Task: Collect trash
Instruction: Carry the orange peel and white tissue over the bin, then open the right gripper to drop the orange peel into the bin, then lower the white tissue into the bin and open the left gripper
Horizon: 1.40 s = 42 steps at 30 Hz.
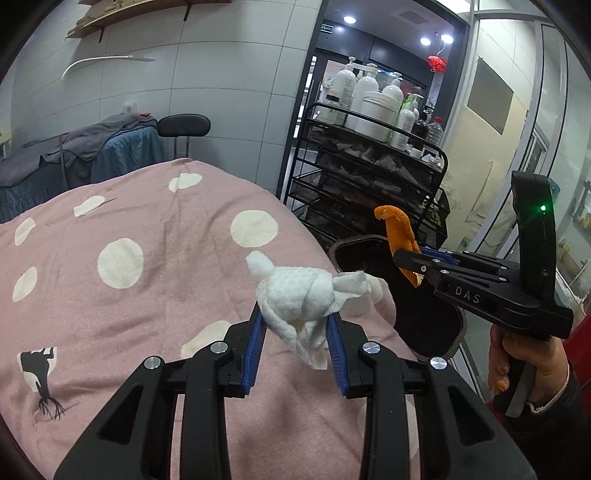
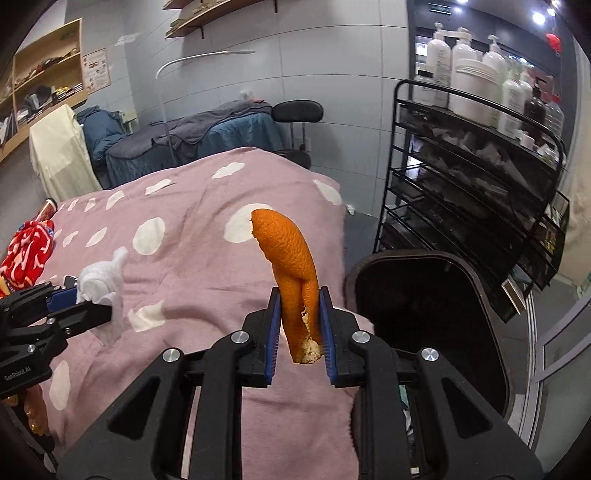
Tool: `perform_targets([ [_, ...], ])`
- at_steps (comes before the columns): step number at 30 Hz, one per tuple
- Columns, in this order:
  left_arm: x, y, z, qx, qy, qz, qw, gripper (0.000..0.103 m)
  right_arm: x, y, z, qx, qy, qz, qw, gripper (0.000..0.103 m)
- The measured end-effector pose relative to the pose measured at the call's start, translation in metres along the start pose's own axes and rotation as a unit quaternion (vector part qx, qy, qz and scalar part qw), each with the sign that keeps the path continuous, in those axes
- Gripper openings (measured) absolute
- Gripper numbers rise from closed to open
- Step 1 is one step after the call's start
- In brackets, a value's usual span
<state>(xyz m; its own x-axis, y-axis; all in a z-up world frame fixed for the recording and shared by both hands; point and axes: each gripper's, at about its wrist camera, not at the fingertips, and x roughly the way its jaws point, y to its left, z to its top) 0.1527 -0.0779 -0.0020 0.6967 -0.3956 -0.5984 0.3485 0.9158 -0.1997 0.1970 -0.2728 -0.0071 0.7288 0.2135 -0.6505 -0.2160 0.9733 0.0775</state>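
Grey tiled wall [image 2: 332, 55], wooden shelves [image 2: 207, 18] above. Pink polka-dot bed cover [image 1: 129, 288] in front. Black wire rack [image 2: 480, 177] holding white pump bottles [image 2: 465, 70]. Ceiling spotlights [image 1: 349, 19] lit.

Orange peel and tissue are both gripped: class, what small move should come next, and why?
Probably carry the right gripper a little further right, over the open bin, then release. The peel is clamped but hangs over the pink blanket, short of the bin's mouth. The left gripper with its tissue can follow.
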Motion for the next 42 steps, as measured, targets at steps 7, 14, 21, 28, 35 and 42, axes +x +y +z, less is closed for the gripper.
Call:
perform_targets([
  [7,0.017,-0.027,0.007,0.021,0.005,-0.026,0.9994,0.032,0.002,-0.057,-0.018,0.049,0.014,-0.054,0.997,0.021],
  [14,0.032,-0.052,0.010,0.043,0.016,-0.050,0.9977,0.032,0.032,-0.104,-0.040,0.092,0.061,-0.094,0.989,0.021],
  [21,0.048,-0.072,0.010,0.062,0.030,-0.063,0.9956,0.032,0.072,-0.132,-0.060,0.118,0.113,-0.111,0.980,0.021],
  [28,0.058,-0.082,0.008,0.071,0.044,-0.074,0.9937,0.032,0.098,-0.148,-0.071,0.130,0.144,-0.129,0.972,0.023],
  [35,0.067,-0.089,0.009,0.082,0.055,-0.081,0.9919,0.032,0.098,-0.149,-0.075,0.135,0.137,-0.133,0.972,0.056],
  [42,0.079,-0.096,0.011,0.091,0.067,-0.084,0.9900,0.032,0.078,-0.139,-0.072,0.133,0.110,-0.134,0.976,0.065],
])
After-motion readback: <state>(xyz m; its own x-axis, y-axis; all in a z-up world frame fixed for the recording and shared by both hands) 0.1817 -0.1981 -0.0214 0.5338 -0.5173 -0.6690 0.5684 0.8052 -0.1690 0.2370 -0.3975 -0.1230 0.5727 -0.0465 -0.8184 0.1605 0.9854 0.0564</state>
